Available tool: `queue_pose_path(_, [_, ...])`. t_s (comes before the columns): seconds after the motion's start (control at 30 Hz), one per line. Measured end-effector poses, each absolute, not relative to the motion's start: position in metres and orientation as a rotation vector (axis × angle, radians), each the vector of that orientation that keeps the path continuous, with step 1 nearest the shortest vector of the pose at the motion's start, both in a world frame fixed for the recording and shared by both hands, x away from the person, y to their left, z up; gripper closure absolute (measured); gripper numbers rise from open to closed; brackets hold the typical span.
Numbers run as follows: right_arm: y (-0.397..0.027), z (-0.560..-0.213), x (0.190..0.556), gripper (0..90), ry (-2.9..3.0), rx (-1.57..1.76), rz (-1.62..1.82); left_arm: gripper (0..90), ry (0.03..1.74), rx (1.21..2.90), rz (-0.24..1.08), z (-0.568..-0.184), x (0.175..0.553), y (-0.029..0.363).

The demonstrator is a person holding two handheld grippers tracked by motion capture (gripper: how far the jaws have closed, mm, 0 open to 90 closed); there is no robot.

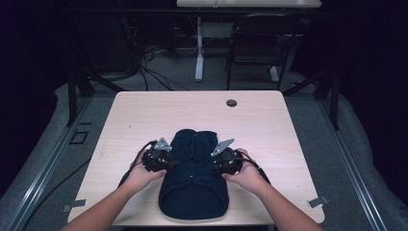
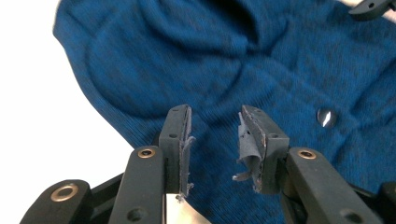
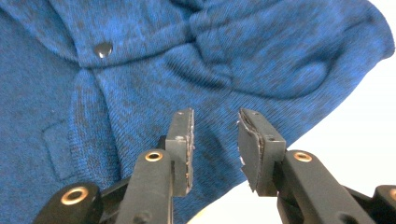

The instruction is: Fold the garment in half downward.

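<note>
A blue knit garment (image 1: pixel 195 175) lies folded at the middle of the table's (image 1: pixel 144 110) near edge, hem toward the person. The left gripper (image 1: pixel 169 162) is at its left side and the right gripper (image 1: pixel 215 163) at its right, level with each other. Both pairs of jaws stand apart over the cloth with no fabric between them. The symmetric placement suggests preparation to take both side edges together for a fold.

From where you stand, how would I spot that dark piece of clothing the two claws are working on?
Find the pale wooden table; at its near edge, in the middle, lies a dark blue knit garment, folded into a compact bundle. The left claw and right claw flank it, both open. It is the sole soft, dark thing on the light tabletop, with round snap buttons down its front.
</note>
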State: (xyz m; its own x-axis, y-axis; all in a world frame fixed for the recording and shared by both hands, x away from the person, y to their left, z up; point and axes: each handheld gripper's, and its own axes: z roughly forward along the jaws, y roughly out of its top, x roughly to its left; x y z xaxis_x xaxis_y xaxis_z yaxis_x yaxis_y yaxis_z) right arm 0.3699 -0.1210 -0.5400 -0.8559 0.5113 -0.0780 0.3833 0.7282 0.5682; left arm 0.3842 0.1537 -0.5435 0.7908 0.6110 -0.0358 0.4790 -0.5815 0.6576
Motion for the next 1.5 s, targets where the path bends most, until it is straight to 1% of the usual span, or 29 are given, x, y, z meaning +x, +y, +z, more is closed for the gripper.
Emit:
queue_pose_path(0.27, [-0.119, -0.516, 0.383, 66.6, 2.677, 0.687, 0.805, 64.9, 0.79, 2.291, 0.26, -0.523, 0.397, 0.149])
queue_pose_path(0.4, [-0.116, -0.507, 0.391, 66.4, 2.663, 0.678, 0.795, 65.0, 0.783, 2.296, 0.283, -0.513, 0.408, 0.146])
queue_pose_path(0.6, [-0.113, -0.497, 0.407, 67.3, 2.666, 0.679, 0.761, 65.9, 0.795, 2.282, 0.289, -0.507, 0.421, 0.145])
queue_pose_path(0.73, [-0.108, -0.496, 0.42, 67.8, 2.658, 0.648, 0.726, 66.3, 0.799, 2.293, 0.3, -0.506, 0.431, 0.143])
queue_pose_path(1.0, [-0.099, -0.498, 0.443, 68.2, 2.651, 0.617, 0.692, 67.3, 0.751, 2.326, 0.357, -0.508, 0.454, 0.134])
queue_pose_path(1.13, [-0.091, -0.506, 0.455, 67.9, 2.661, 0.596, 0.611, 67.4, 0.755, 2.351, 0.357, -0.511, 0.466, 0.131])
queue_pose_path(1.5, [-0.093, -0.52, 0.482, 64.4, 2.632, 0.667, 0.572, 66.7, 0.829, 2.355, 0.439, -0.527, 0.492, 0.131])
